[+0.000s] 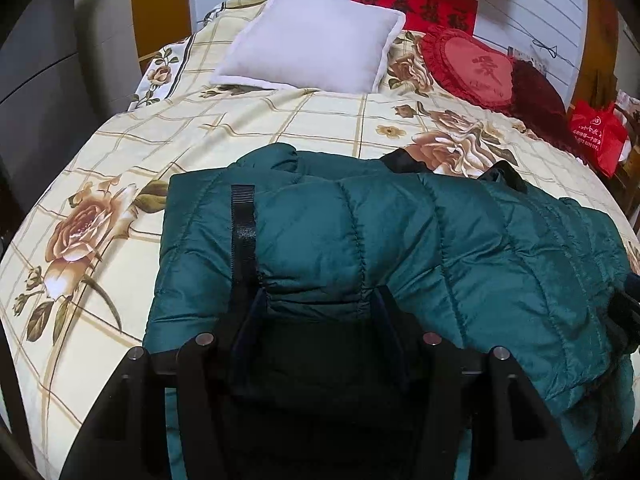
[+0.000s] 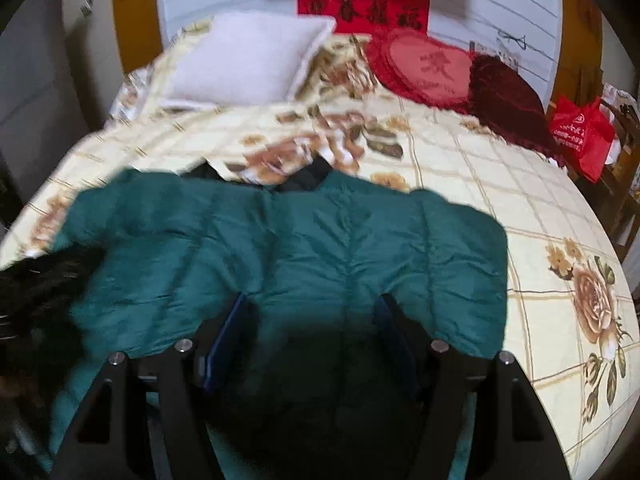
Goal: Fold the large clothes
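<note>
Teal puffer jacket lay folded across the bed's near edge. Left gripper and right gripper each pinched a thick fold. Probably another fold left.

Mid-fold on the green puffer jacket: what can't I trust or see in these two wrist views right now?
- Left claw: whether its pads press the jacket or just straddle it; shadow hides the contact.
- Right claw: same doubt, plus motion blur.
- Jacket's near hem: cut off by the bottom edge and both claws' bodies, both views.
- Jacket's left end, right wrist view: a blurred black fuzzy mass covers it.
- Black collar or cuff: mostly tucked behind the jacket.
</note>
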### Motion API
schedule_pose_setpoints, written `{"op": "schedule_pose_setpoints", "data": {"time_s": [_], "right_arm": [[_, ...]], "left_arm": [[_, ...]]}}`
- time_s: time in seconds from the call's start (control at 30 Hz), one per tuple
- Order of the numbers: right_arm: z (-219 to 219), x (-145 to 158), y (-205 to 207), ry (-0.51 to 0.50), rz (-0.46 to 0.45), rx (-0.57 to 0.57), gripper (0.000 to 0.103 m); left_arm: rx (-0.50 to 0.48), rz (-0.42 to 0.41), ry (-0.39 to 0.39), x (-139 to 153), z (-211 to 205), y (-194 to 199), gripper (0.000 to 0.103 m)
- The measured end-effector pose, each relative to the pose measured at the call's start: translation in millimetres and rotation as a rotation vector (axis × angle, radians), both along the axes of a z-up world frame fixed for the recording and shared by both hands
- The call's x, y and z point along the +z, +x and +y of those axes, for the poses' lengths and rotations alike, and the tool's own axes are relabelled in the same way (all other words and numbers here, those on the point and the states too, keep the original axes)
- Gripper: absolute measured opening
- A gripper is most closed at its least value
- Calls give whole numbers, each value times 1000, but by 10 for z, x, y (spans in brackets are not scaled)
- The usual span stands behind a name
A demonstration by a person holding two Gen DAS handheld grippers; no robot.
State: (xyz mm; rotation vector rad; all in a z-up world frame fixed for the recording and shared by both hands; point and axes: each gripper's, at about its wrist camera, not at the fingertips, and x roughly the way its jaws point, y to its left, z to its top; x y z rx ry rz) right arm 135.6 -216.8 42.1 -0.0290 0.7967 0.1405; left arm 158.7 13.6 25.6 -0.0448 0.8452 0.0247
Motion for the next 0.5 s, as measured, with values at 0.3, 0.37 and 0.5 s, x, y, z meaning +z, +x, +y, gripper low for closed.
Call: {"op": "schedule_pose_setpoints", "data": {"time_s": [0.3,0.37,0.5], "right_arm": [[157,-286,-42,-60,39,12,71],[151,-366,-30,-51,37,1,72],[178,-351,-16,-76,59,18,72]], "left_arm": [[-12,-9,-14,-38,21,4,69],[-17,-9,-21,-43,32,17,69],[-16,-5,-20,-51,31,38,70]]}}
